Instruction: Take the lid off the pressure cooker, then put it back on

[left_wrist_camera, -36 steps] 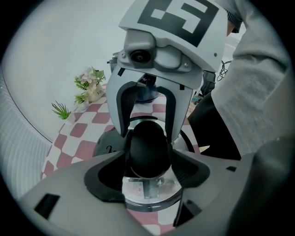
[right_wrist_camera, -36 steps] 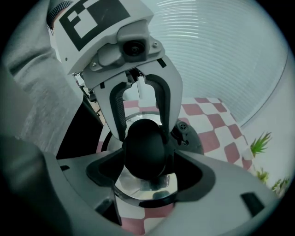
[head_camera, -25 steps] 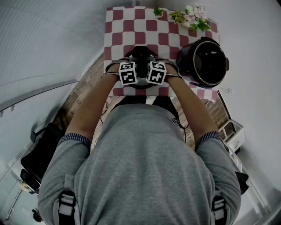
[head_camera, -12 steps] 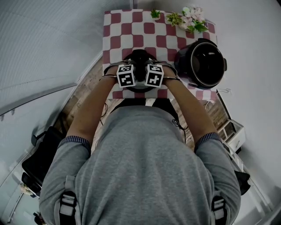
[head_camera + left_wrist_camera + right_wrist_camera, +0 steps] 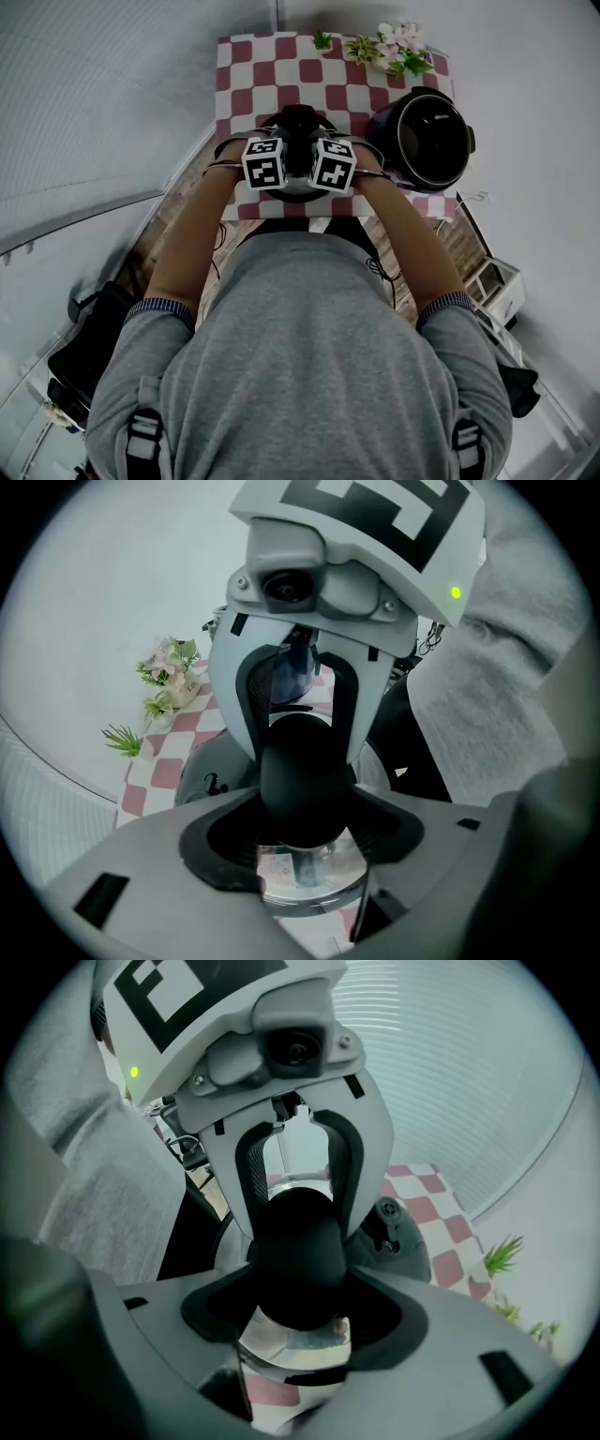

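Note:
The pressure cooker's steel lid (image 5: 309, 885) hangs over the near edge of the checked table (image 5: 251, 77), tilted slightly. My left gripper (image 5: 300, 829) and right gripper (image 5: 295, 1314) face each other, each shut on the lid's black knob (image 5: 302, 785) from opposite sides. In the head view the marker cubes of the left gripper (image 5: 266, 162) and right gripper (image 5: 332, 165) sit side by side over the lid, hiding most of it. The open black cooker pot (image 5: 467, 141) stands on the table to the right of the grippers, with no lid on it.
Potted flowers (image 5: 400, 43) and a small green plant (image 5: 322, 40) stand along the table's far edge. A white shelf unit (image 5: 494, 281) is on the floor at the right and a black bag (image 5: 86, 328) at the left.
Both grippers have risen together with the lid's knob between them, so the lid is higher above the table. The pot has stayed where it was.

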{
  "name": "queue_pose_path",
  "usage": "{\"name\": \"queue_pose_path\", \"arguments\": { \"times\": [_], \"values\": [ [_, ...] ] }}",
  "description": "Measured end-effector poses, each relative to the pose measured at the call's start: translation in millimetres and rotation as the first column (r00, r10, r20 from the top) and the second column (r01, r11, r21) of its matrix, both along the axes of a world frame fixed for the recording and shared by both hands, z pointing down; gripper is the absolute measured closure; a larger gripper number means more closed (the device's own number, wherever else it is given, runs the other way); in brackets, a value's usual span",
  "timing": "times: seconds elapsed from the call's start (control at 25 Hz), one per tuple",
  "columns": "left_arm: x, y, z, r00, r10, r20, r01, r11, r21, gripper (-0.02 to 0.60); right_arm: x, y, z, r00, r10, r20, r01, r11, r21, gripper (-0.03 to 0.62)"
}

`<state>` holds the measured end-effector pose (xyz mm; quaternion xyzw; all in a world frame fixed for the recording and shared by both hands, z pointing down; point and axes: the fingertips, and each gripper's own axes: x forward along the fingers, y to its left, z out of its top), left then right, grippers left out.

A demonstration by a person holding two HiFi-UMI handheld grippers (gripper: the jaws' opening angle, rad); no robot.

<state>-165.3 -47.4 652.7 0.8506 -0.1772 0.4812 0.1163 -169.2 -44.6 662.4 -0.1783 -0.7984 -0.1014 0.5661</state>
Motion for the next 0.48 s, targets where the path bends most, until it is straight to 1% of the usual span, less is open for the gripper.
{"name": "queue_pose_path", "arguments": {
  "times": [0.24, 0.48],
  "values": [
    [0, -3, -38, 0.999, 0.032, 0.011, -0.032, 0.999, 0.011, 0.282, 0, -3, -37, 1.000, 0.028, 0.008, -0.029, 1.000, 0.007, 0.301],
    [0, -7, -70, 0.997, 0.061, 0.039, -0.062, 0.998, 0.026, 0.281, 2, -8, -66, 0.999, 0.045, 0.029, -0.046, 0.999, 0.019, 0.301]
  ]
}}
